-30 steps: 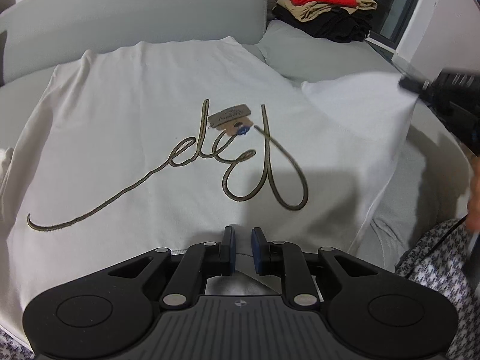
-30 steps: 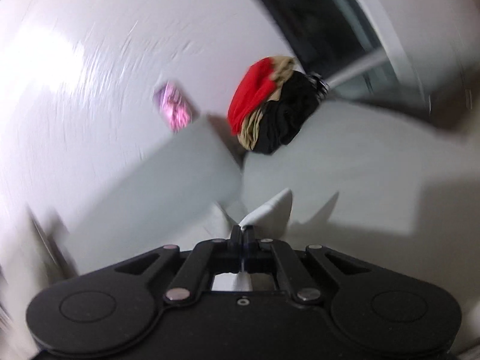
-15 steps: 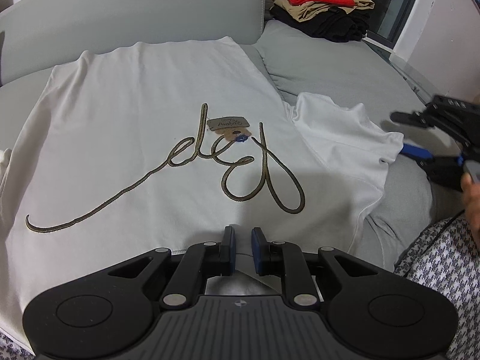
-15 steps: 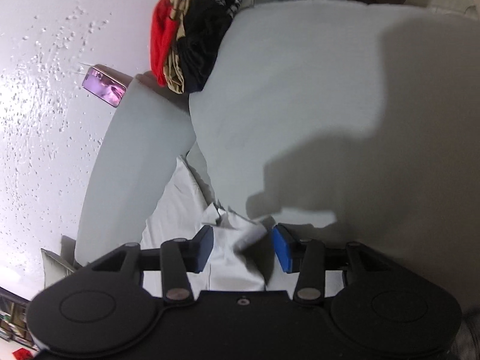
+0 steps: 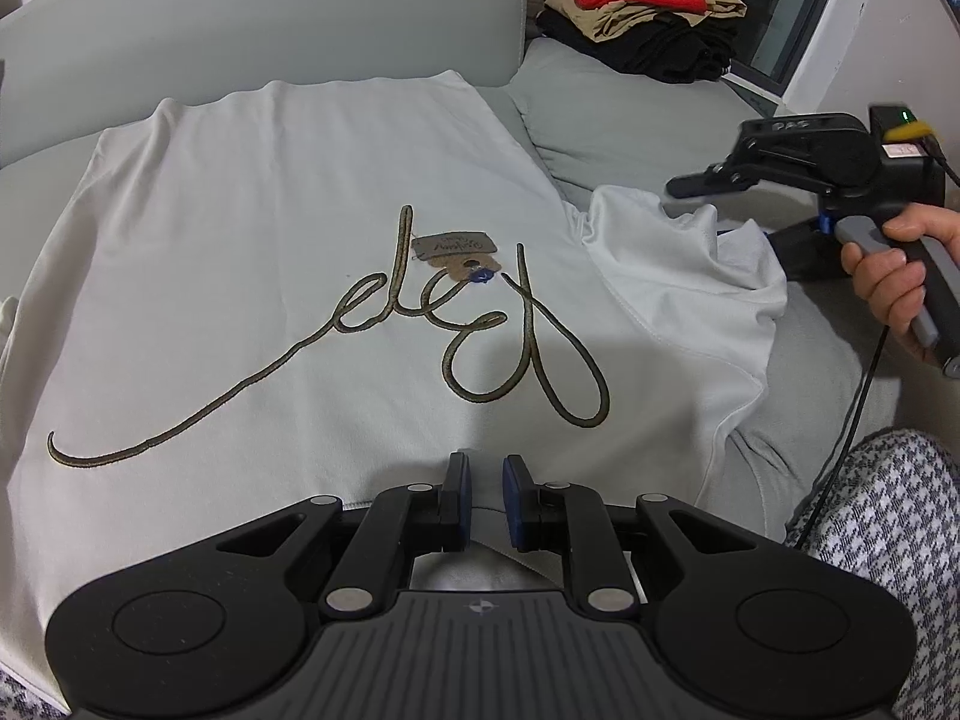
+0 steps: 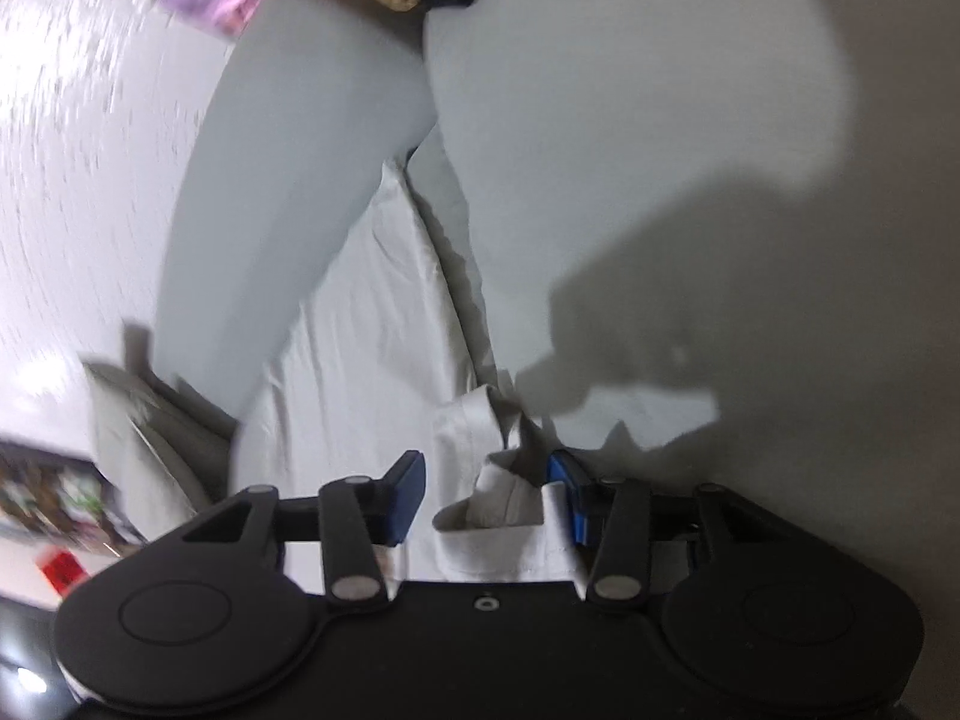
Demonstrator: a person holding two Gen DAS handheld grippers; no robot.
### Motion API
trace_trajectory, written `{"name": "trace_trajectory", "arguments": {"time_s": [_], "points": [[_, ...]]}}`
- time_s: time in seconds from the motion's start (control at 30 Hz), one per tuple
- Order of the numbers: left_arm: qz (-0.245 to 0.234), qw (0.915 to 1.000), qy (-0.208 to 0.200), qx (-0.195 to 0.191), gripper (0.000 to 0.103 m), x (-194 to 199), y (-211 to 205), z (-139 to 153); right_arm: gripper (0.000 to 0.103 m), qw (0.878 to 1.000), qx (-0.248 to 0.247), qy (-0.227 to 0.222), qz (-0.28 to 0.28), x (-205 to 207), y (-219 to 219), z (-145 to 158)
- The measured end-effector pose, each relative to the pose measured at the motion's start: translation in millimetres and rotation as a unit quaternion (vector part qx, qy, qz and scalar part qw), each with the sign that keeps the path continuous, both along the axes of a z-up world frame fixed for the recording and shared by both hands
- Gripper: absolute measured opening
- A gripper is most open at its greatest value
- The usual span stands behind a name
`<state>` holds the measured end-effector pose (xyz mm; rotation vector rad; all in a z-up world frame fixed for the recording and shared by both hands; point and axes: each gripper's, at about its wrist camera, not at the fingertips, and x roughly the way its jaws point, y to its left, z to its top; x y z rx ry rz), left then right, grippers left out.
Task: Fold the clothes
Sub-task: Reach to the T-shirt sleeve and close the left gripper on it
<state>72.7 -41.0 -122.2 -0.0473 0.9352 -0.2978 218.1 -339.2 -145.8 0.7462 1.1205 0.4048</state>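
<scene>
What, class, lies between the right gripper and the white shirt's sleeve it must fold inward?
Nothing visible does. The right gripper has the sleeve between its closing jaws, pads not pressing. On the white shirt only a paper tag lies.

Shirt: white shirt [image 5: 252,252] spread flat on the grey sofa [image 5: 240,18], looping script across it
Tag: paper tag [image 5: 459,249] lying on the script
Left gripper [image 5: 483,495]: jaws narrowly apart at the near hem
Right gripper [image 5: 774,204]: over the crumpled sleeve [image 5: 678,276]
Pile: folded clothes [image 5: 648,18], red on top
</scene>
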Motion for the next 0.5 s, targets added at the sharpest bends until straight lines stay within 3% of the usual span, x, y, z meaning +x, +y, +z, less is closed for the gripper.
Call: {"name": "trace_trajectory", "arguments": {"time_s": [0.03, 0.1, 0.17, 0.23, 0.27, 0.3, 0.43, 0.5], "points": [[0.0, 1.0, -0.001, 0.001, 0.017, 0, 0, 0, 0.024, 0.999, -0.042, -0.019, 0.016, -3, 10, 5], [0.0, 1.0, -0.002, 0.001, 0.017, -1, 0, 0, 0.006, 0.99, -0.123, -0.051, 0.044, -16, 29, 11], [0.0, 1.0, -0.007, 0.006, 0.017, -2, -1, 2, 0.005, 0.976, -0.18, -0.118, 0.031, -33, 38, 24], [-0.007, 0.9996, -0.019, 0.021, 0.016, -4, -7, 3, 0.005, 0.944, -0.253, -0.207, -0.036, -62, 39, 42], [-0.012, 0.9991, -0.026, 0.031, 0.016, -5, -11, 3, 0.005, 0.936, -0.264, -0.224, -0.064, -71, 38, 45], [-0.018, 0.9984, -0.033, 0.042, 0.016, -5, -15, 4, 0.005, 0.93, -0.276, -0.227, -0.081, -75, 38, 44], [-0.025, 0.9957, -0.058, 0.068, 0.018, -9, -21, 10, 0.003, 0.885, -0.394, -0.226, -0.099, -70, 53, 25], [-0.015, 0.9949, -0.067, 0.074, 0.018, -15, -10, 15, 0.004, 0.894, -0.376, -0.217, -0.11, -65, 50, 32]]}}
